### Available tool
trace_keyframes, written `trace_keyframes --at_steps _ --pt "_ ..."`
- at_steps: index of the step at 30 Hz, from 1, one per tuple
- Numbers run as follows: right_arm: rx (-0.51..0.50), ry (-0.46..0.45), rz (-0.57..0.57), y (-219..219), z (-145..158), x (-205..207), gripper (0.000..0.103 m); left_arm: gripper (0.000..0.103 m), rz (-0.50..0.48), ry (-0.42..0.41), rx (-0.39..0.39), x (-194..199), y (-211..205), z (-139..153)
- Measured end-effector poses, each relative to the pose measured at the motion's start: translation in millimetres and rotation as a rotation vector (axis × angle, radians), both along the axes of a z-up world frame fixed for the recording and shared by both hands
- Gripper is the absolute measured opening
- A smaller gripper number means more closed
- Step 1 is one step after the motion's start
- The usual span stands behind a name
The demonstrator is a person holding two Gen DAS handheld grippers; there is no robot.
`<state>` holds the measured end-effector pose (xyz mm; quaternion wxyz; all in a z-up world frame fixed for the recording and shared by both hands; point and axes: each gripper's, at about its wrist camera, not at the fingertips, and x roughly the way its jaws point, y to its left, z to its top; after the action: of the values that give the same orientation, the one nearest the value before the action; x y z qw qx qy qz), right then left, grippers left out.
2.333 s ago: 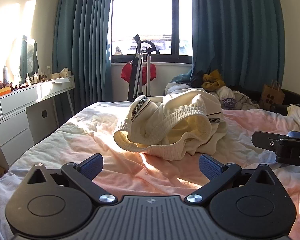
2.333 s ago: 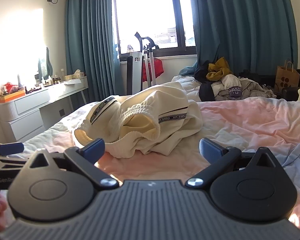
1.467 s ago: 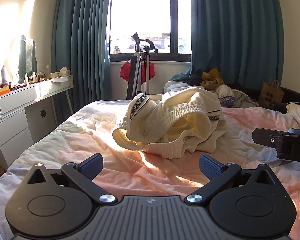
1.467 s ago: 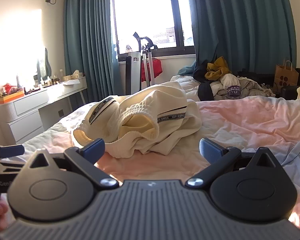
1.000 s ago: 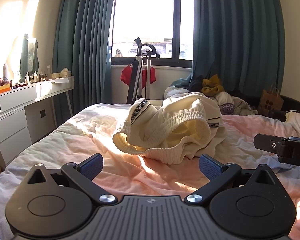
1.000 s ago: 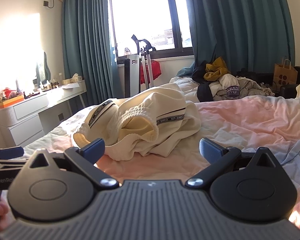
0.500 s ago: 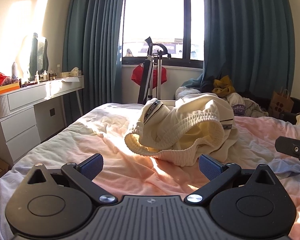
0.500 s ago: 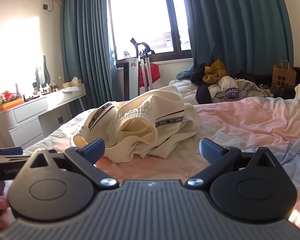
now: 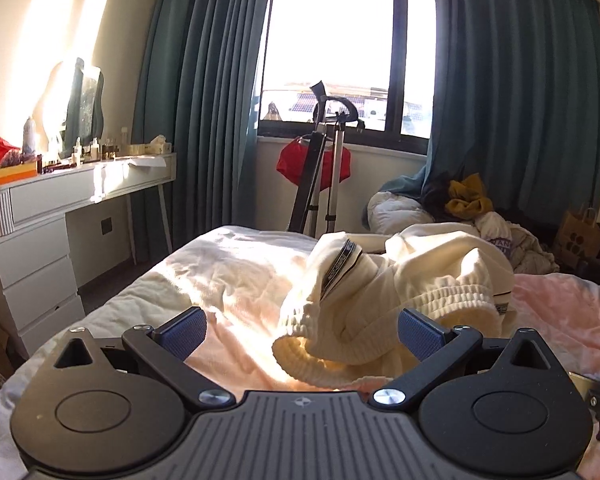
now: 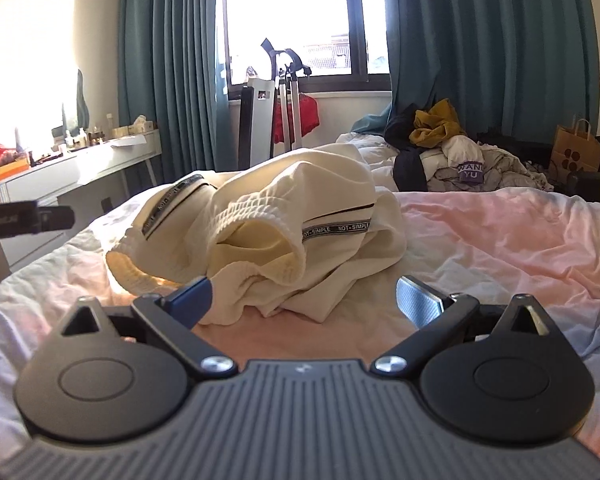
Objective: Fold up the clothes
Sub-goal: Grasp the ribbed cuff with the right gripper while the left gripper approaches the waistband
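While the garment waits unfolded, these are your readings, from left to right:

Left gripper (image 9: 300, 330): your jaws stand wide apart with nothing between the pads. Compared with half a second ago this view has swung leftward and come nearer, so the heap now sits ahead of your right-hand pad, not centred between the two.

Cream garment (image 9: 400, 296): it lies crumpled in a mound on the bed (image 9: 228, 276), its ribbed waistband rolled open toward you and a black printed tape running over the top. Neither tool touches it.

Right gripper (image 10: 304, 300): your jaws are spread wide and hold nothing. This view has closed in on the heap since a moment ago; the cloth's near edge now lies just beyond your left-hand pad, seemingly still clear of it.

Meaning for the task: both tools have approached, yet folding has not begun. You are likely at the reach-in stage, about to take hold of an edge.

Next call: pick the waistband or a hem, since the mound must be spread flat first.

Risk: pinching several layers together would drag the whole lump.
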<state>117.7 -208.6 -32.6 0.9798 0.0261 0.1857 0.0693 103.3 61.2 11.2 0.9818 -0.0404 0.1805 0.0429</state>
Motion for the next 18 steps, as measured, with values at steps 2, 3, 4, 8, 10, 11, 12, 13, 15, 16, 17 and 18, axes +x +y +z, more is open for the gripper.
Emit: trace_keyframes --at_steps 2,3,4,8,10,11,12,13,15,16,17,18 --pt "0.005 0.018 -0.004 5 -9 28 0.1 0.103 0.0 0.032 -0.003 8 6 -9" --pt "0.014 0.032 -0.009 8 -14 43 0.1 0.103 0.009 0.047 -0.015 13 9 -12" --pt "0.023 0.046 -0.013 11 -19 57 0.099 0.103 0.017 0.062 -0.027 17 11 -16" --pt "0.042 0.056 -0.037 23 -36 103 0.093 0.103 0.016 0.104 -0.043 30 13 -32" --pt "0.029 0.073 -0.036 29 -44 119 0.089 0.103 -0.008 0.113 -0.016 36 11 -42" --pt "0.025 0.068 -0.033 31 -47 125 0.084 0.103 -0.012 0.121 -0.007 41 10 -46" --pt "0.016 0.065 -0.036 34 -48 130 0.076 0.103 -0.011 0.124 -0.009 44 11 -50" --pt "0.006 0.062 -0.038 37 -50 136 0.073 0.103 -0.01 0.127 -0.013 47 13 -54" --pt "0.037 0.058 -0.041 38 -51 144 0.066 0.103 -0.005 0.142 -0.012 55 14 -60" --pt "0.053 0.057 -0.043 38 -52 149 0.062 0.103 -0.002 0.152 -0.015 57 16 -63" --pt "0.06 0.068 -0.055 38 -52 152 0.048 0.103 0.0 0.16 -0.019 59 17 -65" --pt "0.067 0.08 -0.067 38 -51 154 0.025 0.103 -0.001 0.166 -0.025 60 19 -66"
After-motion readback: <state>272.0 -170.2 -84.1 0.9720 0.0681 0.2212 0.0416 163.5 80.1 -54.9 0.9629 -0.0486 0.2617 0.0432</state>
